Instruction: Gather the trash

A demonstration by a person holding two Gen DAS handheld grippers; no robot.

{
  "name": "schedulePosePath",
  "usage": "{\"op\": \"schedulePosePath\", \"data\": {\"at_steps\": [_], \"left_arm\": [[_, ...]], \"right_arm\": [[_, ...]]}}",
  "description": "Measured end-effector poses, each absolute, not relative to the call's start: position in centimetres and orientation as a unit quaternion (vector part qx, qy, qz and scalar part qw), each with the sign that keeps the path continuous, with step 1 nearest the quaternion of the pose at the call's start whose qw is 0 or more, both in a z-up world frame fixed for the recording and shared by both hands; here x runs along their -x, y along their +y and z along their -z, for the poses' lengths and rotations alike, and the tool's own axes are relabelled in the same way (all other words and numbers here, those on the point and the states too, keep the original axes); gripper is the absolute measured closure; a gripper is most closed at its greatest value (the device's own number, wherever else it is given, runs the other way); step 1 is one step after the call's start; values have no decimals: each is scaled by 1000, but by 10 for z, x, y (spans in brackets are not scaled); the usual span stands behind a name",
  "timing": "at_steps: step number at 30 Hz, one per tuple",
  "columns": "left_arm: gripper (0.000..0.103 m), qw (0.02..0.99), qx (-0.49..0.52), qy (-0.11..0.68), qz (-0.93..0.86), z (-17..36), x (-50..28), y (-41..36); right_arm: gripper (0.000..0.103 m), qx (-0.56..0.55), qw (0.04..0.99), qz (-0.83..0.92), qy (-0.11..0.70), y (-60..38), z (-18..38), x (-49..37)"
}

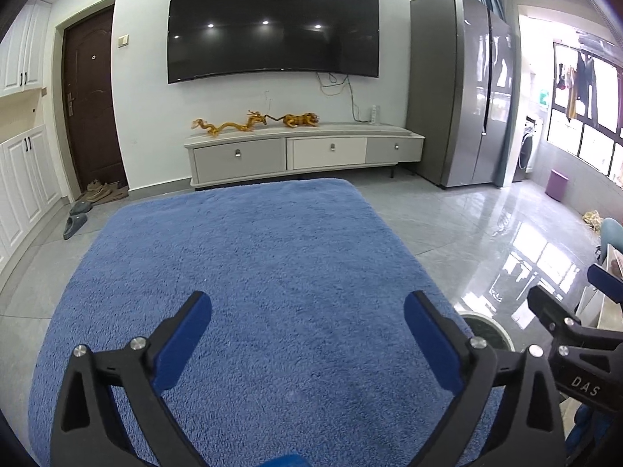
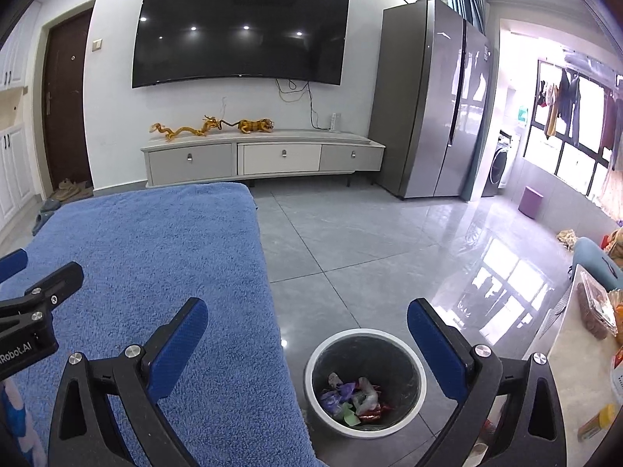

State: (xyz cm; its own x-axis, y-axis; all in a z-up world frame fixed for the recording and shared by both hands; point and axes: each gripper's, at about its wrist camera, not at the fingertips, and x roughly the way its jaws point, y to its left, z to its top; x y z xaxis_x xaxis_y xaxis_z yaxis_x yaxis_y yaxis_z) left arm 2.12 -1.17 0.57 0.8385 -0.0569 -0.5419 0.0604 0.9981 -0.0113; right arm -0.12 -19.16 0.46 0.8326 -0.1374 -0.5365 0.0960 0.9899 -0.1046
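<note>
Crumpled wrappers, round dark bin, fluffy blue cloth

Home living rm. Wall TV over low drawer cabinet, fridge, front door w/ shoes. Laundry hung by balcony window.

Trash in bin, right of towel-covered table.
</note>
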Motion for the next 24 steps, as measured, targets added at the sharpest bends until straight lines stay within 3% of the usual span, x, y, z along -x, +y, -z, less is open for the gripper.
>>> {"op": "schedulePosePath", "data": {"at_steps": [24], "left_arm": [[3, 959, -23, 284, 9, 11, -16, -23]], "right_arm": [[0, 15, 961, 82, 263, -209, -1, 12]]}}
